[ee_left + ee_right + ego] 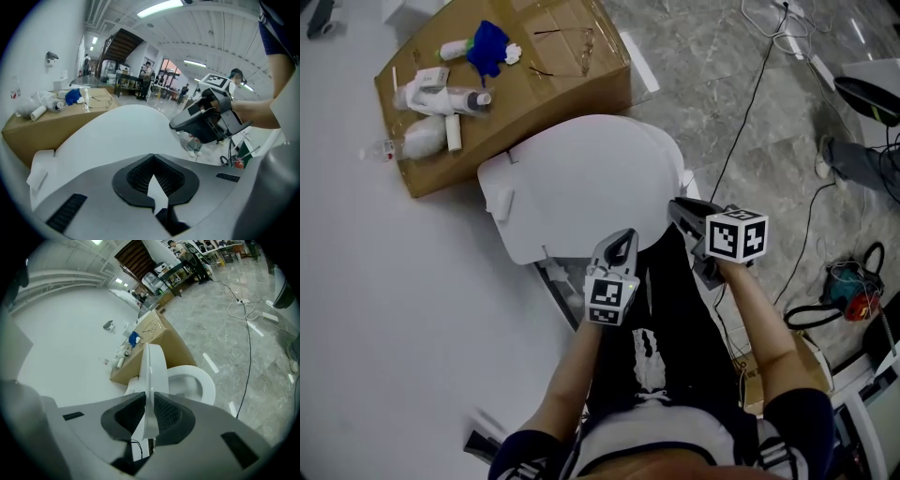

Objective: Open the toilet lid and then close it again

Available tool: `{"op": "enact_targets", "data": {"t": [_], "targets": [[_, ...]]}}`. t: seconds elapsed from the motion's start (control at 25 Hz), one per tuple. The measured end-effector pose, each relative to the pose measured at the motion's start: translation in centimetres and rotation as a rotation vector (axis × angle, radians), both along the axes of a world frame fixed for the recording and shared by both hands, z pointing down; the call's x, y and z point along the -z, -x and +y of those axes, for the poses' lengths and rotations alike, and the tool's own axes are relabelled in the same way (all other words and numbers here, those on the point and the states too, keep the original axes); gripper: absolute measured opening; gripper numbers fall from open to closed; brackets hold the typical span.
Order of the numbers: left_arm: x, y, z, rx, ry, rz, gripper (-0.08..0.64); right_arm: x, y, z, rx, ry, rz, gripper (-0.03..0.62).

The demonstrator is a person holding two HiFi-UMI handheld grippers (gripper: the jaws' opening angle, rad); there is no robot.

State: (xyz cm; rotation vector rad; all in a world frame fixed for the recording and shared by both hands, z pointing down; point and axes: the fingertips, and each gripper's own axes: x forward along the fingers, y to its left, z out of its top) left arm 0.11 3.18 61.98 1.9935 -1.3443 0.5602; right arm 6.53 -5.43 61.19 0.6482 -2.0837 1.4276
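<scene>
My right gripper (149, 404) pinches the edge of the white toilet lid (154, 366), which is tipped up. My left gripper (153, 182) is squeezed tight on nothing.

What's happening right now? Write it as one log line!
right tool: clamped on toilet lid edge | left tool: shut, empty | bowl: uncovered, lid raised

Grey marble floor (741, 141); cardboard box (572, 75) beside white wall (356, 281); ceiling strip lights (159, 8); dark staircase (123, 46) behind.
</scene>
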Motion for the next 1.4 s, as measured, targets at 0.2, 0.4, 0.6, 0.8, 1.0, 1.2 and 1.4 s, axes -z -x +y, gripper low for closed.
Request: {"op": "enact_targets", "data": {"t": [0.2,0.4,0.6,0.8,1.0,1.2,1.4], "targets": [[2.5,0.0,1.7,-0.034,-0.016,0.005,0.008,2.3,1.3,0.7,0.027,-0.002,0.001,0.052],[4.9,-0.4,2.1,-0.086,-0.067,-0.047,0.131,4.9,3.2,1.8,0.072,-0.012,-0.007,0.051],[6.1,0.1,1.4,-0.113,-0.090,-0.137,0.227,7.1,5.1,2.5,0.082,-0.009,-0.044,0.049],[6.7,1.2,1.6,-0.087,-0.078,-0.233,0.267,9.1,6.8,3.4,0.110,-0.010,-0.076,0.048],[7.6,1.9,2.1,-0.099,-0.105,-0.429,0.291,11.1,8.9,4.4,0.158,-0.007,-0.145,0.046],[8.2,3.3,2.6,-0.007,-0.103,-0.525,0.298,12.6,10.7,5.3,0.186,-0.027,-0.180,0.008],[9.6,5.3,2.6,0.081,-0.121,-0.513,0.302,13.7,12.1,5.9,0.204,-0.047,-0.197,0.008]]}}
